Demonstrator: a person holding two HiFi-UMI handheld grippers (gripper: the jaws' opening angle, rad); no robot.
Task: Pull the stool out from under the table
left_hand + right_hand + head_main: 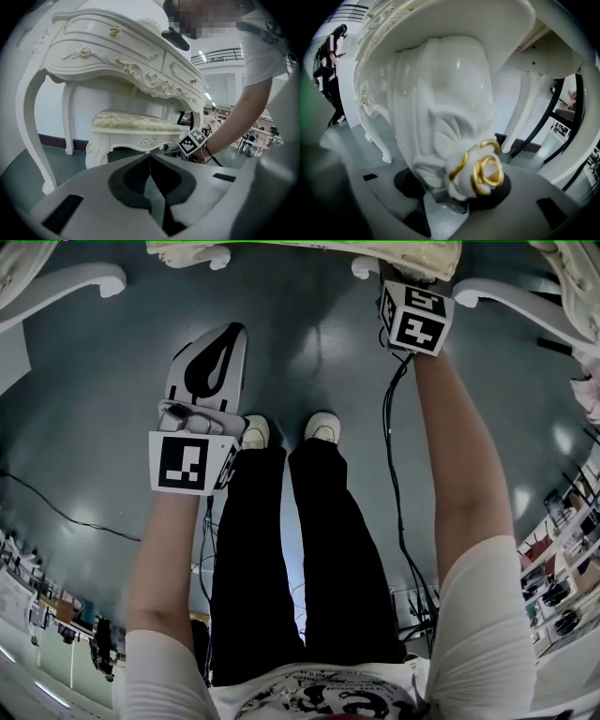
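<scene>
The right gripper (454,199) has its fingers (405,183) clamped on the stool's (440,93) carved corner under the table (117,51). The left gripper (150,176) hangs to its left, fingers together, empty.

1 stool (133,123), 1 tbl (117,51), 2 tools (230,334) (454,201)

Right gripper (451,200) jaws clamped on stool (440,108) at its carved white corner, gold rose ornament (485,171) just above the pads.

Stool (300,254) cut by top edge; hides right hand-held gripper (414,292) jaws.
</scene>
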